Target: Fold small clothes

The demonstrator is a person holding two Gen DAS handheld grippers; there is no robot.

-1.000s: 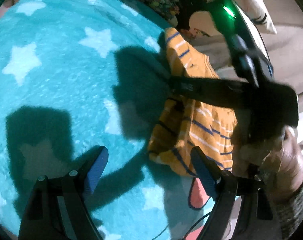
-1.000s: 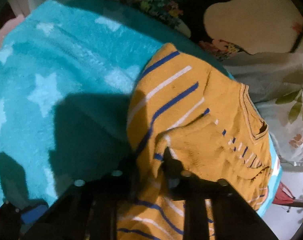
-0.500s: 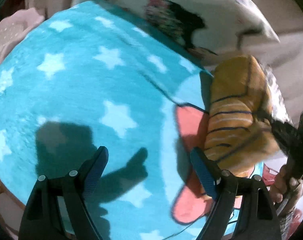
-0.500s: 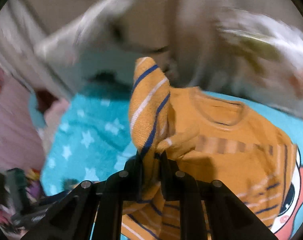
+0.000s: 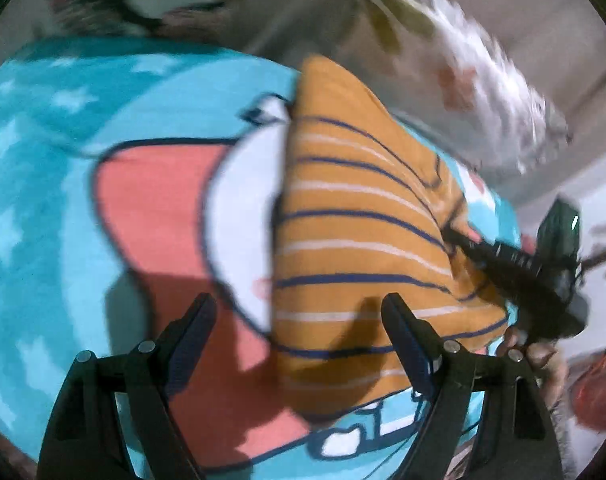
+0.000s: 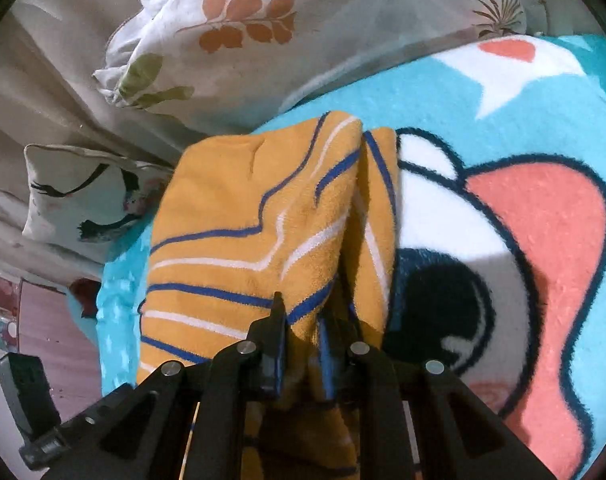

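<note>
Moved: one striped orange garment (image 6: 239, 216) now lies across blanket (image 6: 543, 128) | right gripper (image 6: 299, 344) pinches its fold | left gripper (image 5: 299, 332) wide, holding nothing | two pillows (image 6: 263, 32)

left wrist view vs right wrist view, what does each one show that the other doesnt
Only the left wrist view shows the left tongs, open and empty just above the orange striped shirt, and the right tongs from outside with the person's hand on them.

Only the right wrist view shows the right tongs close up, shut on a bunched fold of the shirt, plus the leaf-print pillow in sharp detail.

Both show the shirt lying on the turquoise cartoon blanket, pinched at one edge.
</note>
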